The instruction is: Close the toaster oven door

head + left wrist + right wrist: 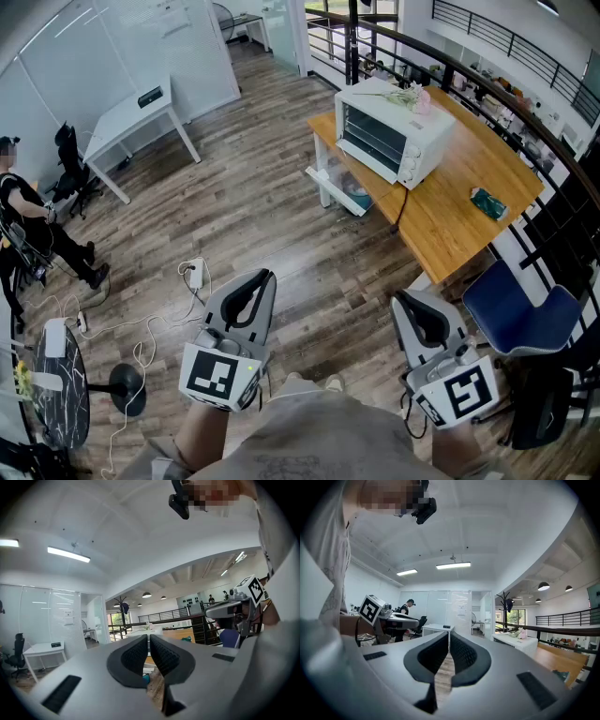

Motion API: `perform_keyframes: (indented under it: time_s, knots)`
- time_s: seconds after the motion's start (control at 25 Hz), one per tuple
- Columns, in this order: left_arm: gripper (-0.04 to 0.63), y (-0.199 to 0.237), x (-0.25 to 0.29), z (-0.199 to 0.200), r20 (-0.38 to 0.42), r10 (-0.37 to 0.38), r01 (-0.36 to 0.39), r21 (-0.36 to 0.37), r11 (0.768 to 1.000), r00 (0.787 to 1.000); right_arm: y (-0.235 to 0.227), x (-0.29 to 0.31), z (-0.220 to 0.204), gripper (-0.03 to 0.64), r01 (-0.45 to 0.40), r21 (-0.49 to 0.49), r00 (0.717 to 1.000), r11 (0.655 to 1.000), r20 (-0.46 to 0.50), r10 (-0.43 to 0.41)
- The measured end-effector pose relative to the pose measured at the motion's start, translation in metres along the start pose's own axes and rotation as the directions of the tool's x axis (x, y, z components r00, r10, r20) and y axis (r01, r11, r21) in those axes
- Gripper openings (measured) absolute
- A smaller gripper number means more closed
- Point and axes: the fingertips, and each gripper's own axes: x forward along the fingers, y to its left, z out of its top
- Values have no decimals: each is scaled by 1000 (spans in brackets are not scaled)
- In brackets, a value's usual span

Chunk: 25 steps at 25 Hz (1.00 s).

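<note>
A white toaster oven (389, 131) stands on the far left end of a wooden table (450, 202), well ahead of me. Its glass door (373, 139) lies flat against the front, closed. Both grippers hang low near my body, far from the oven. My left gripper (265, 275) is shut with nothing between its black pads (133, 654). My right gripper (400, 298) is also shut and empty, with its pads (461, 652) together. In the right gripper view the oven (518, 642) shows small at the right, with flowers on top.
A teal packet (488, 203) lies on the table. A blue chair (520, 314) stands right of me and a dark railing (525, 103) runs behind the table. A white desk (141, 117), a seated person (37, 225), floor cables (195, 274) and a round side table (61, 394) are on the left.
</note>
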Motion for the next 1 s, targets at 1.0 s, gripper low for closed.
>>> perform_keyframes:
  time_s: [1.0]
  knots:
    - [195, 14, 8, -7, -5, 129, -129, -28, 991, 992, -32, -9, -15, 216, 82, 69, 995, 994, 45, -85]
